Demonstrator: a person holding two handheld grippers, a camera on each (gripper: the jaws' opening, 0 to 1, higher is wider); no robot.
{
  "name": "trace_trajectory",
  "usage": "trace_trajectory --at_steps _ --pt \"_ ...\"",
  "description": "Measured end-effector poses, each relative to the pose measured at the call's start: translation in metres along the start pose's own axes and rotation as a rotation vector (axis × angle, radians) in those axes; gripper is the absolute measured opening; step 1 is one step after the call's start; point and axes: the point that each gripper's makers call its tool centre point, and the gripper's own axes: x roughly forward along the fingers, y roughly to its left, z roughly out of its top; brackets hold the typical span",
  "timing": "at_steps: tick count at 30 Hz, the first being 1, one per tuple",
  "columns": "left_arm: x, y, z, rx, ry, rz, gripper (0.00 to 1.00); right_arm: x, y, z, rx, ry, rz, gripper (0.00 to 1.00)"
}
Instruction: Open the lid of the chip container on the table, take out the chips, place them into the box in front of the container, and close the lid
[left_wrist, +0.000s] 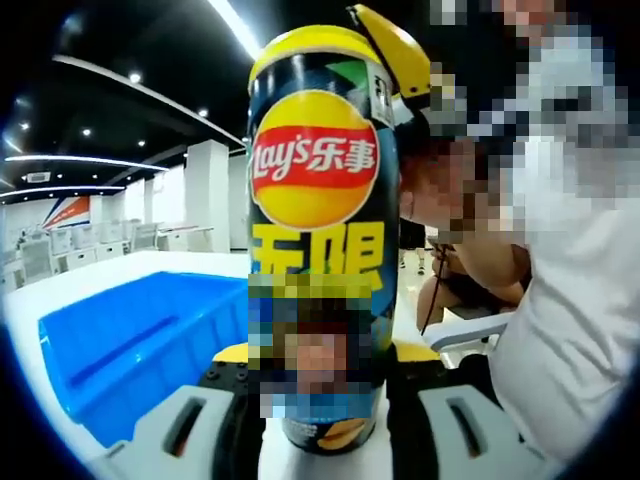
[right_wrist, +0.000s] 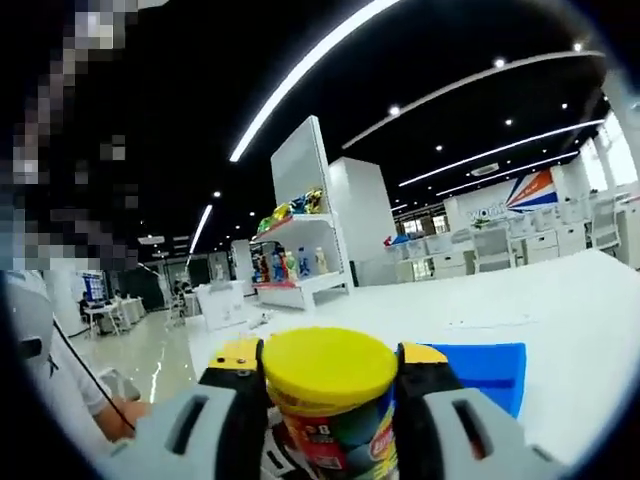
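A tall Lay's chip can (left_wrist: 315, 190), dark with a red and yellow logo, stands upright between the jaws of my left gripper (left_wrist: 320, 368), which is shut on its lower body. The can's yellow lid (right_wrist: 330, 362) sits on top of the can, and my right gripper (right_wrist: 330, 372) is shut on it from both sides. In the left gripper view, a yellow jaw of the right gripper (left_wrist: 398, 48) shows against the lid's right side. The blue box (left_wrist: 130, 335) lies on the white table just left of the can, and its corner (right_wrist: 490, 372) shows behind the lid.
A person in a white top (left_wrist: 570, 300) stands close on the right of the can. The white table (right_wrist: 560, 310) stretches away behind the box. Shelves with goods (right_wrist: 290, 250) and desks stand far back in the room.
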Motion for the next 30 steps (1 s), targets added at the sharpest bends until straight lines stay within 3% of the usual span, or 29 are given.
trace_trajectory --at_steps 5,8,12,16,19,21,27,30 --pt "-0.001 0.0 0.0 -0.006 0.004 0.002 0.48 -0.015 -0.019 0.033 -0.033 -0.139 -0.058 0.46" --pt "-0.001 0.0 0.0 -0.008 0.003 0.002 0.48 -0.03 -0.043 0.043 -0.107 -0.165 -0.141 0.46" --pt "-0.001 0.0 -0.001 -0.015 0.001 0.002 0.48 -0.053 -0.082 0.038 -0.163 -0.139 -0.268 0.46" --pt "-0.001 0.0 -0.001 -0.021 -0.002 0.001 0.48 -0.083 -0.125 0.012 -0.156 -0.072 -0.382 0.46" --pt "-0.001 0.0 -0.002 -0.02 -0.001 0.0 0.48 -0.103 -0.156 -0.028 -0.149 0.045 -0.442 0.46" --pt "-0.001 0.0 -0.002 -0.022 -0.004 -0.002 0.48 -0.111 -0.168 -0.044 -0.16 0.079 -0.465 0.46" --pt "-0.001 0.0 -0.002 -0.029 -0.011 -0.003 0.48 -0.13 -0.194 -0.107 -0.182 0.262 -0.508 0.46" --pt "-0.001 0.0 -0.002 -0.029 -0.008 -0.003 0.48 -0.134 -0.202 -0.123 -0.189 0.309 -0.53 0.47"
